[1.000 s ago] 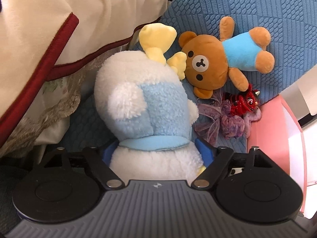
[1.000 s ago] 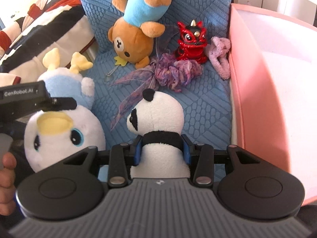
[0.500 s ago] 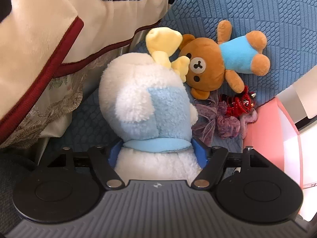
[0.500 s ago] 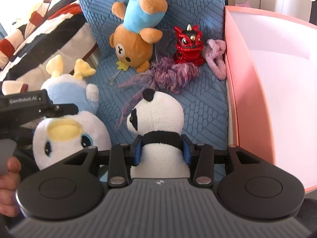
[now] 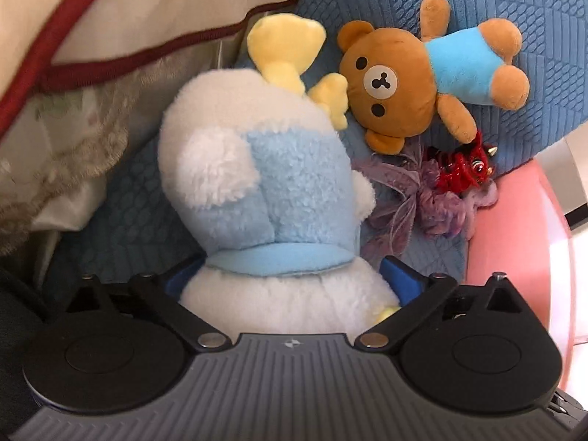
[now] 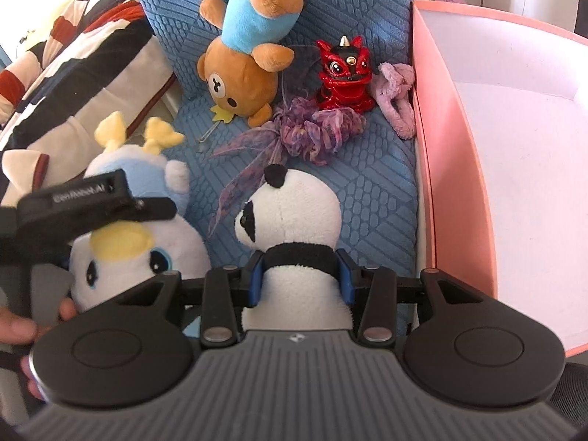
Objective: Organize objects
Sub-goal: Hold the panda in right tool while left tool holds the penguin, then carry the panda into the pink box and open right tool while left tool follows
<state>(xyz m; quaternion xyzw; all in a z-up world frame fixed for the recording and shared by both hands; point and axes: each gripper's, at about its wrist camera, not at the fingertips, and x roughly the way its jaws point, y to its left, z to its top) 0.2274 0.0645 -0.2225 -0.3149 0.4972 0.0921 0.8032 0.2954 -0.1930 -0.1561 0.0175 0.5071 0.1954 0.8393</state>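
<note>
In my right gripper [image 6: 300,275] I hold the small black-and-white panda plush [image 6: 294,220], the blue pads clenched on its black collar band just below the head, above the blue quilted cushion [image 6: 367,169] and just left of the pink box with the white inside [image 6: 426,147]. In my left gripper [image 5: 290,283] I hold the fluffy white-and-pale-blue plush with yellow antlers [image 5: 264,183]; my fingers clamp its soft body at the pale blue collar, and its antlers point at the brown bear plush in a blue shirt [image 5: 397,84], nearly touching the bear's head.

I judge both toys are meant for the pink box. The panda's grip is narrow and low on a soft neck, so the heavy head may flop or the body may slide out if I swing fast. Carried low, it could catch on the pink wall, which rises right beside it.

The white plush is bulky, and my fingers sink into pile, not firm stuffing; it could squeeze out. Moving it right, its antlers could drag the bear, or its body could sweep the purple gauzy ribbon scrunchie [image 6: 312,128] and the glossy red lion-dance figurine [image 6: 343,77] just beyond it. The striped blanket [image 5: 110,18] crowds my left side. My two grippers are near each other, so crossing paths could knock one toy loose.
</note>
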